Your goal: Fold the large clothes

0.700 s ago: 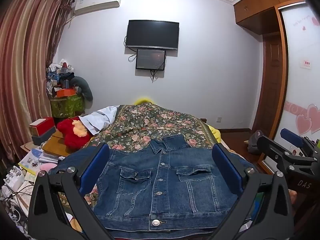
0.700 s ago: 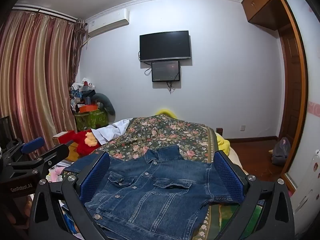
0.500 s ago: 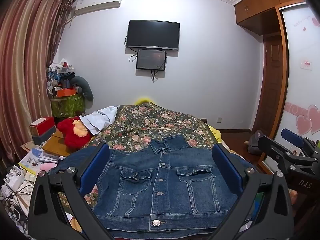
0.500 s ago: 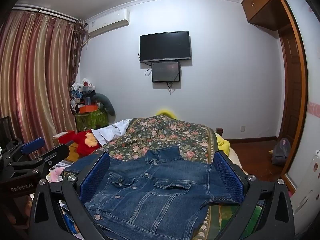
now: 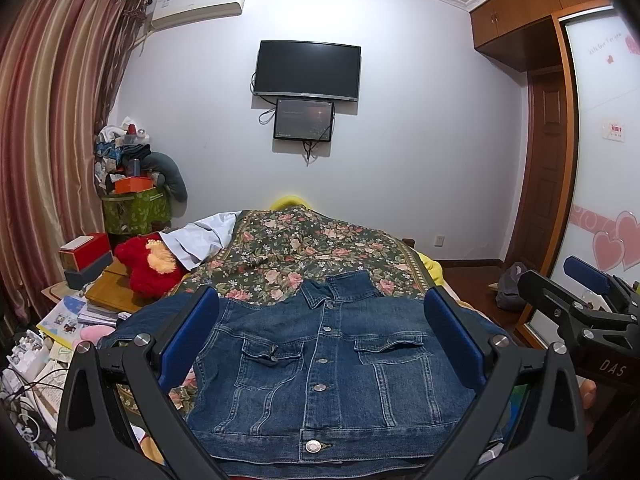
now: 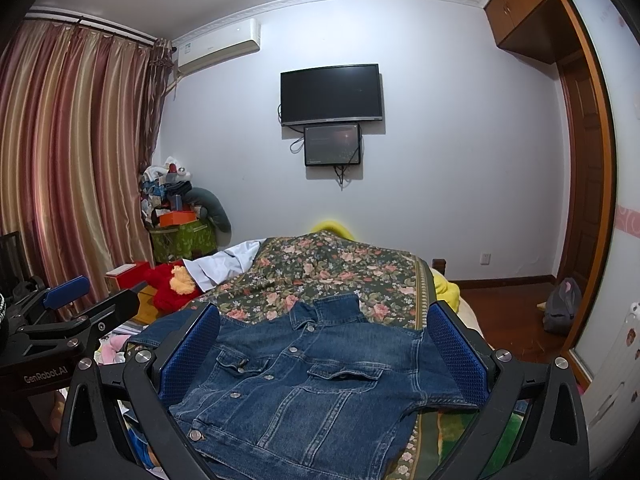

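A blue denim jacket (image 5: 320, 364) lies front up and buttoned on the floral bedspread (image 5: 312, 248), collar toward the far wall. It also shows in the right wrist view (image 6: 304, 388). My left gripper (image 5: 320, 320) is open and empty, held above the jacket's near hem. My right gripper (image 6: 324, 332) is open and empty, above the jacket's right side. The right gripper shows at the left view's right edge (image 5: 588, 304); the left gripper shows at the right view's left edge (image 6: 72, 312). The sleeves are partly hidden behind the fingers.
A red plush toy (image 5: 148, 260) and a white garment (image 5: 200, 236) lie at the bed's left. Boxes, books and cables crowd the floor on the left (image 5: 60, 320). A wardrobe (image 5: 600, 160) and a bag (image 6: 560, 304) stand on the right.
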A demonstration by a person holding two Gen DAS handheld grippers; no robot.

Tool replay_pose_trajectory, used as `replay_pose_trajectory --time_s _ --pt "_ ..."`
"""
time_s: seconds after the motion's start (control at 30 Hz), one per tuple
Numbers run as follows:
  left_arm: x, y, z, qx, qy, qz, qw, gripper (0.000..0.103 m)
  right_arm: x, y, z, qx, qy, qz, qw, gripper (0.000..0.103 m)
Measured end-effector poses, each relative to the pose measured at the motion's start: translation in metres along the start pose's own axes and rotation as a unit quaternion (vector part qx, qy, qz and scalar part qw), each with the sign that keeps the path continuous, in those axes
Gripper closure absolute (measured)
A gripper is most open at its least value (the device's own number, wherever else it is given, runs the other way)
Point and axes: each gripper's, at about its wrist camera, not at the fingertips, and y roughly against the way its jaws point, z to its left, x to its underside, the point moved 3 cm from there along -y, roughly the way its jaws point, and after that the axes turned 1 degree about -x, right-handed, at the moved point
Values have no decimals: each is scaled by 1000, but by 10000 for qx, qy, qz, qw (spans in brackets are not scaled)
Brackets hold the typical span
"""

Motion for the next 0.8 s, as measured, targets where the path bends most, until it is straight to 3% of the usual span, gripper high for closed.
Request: replay_pose_trajectory --time_s 0.8 --pt "1 1 2 2 25 0 10000 0 0 1 0 2 5 -9 10000 0"
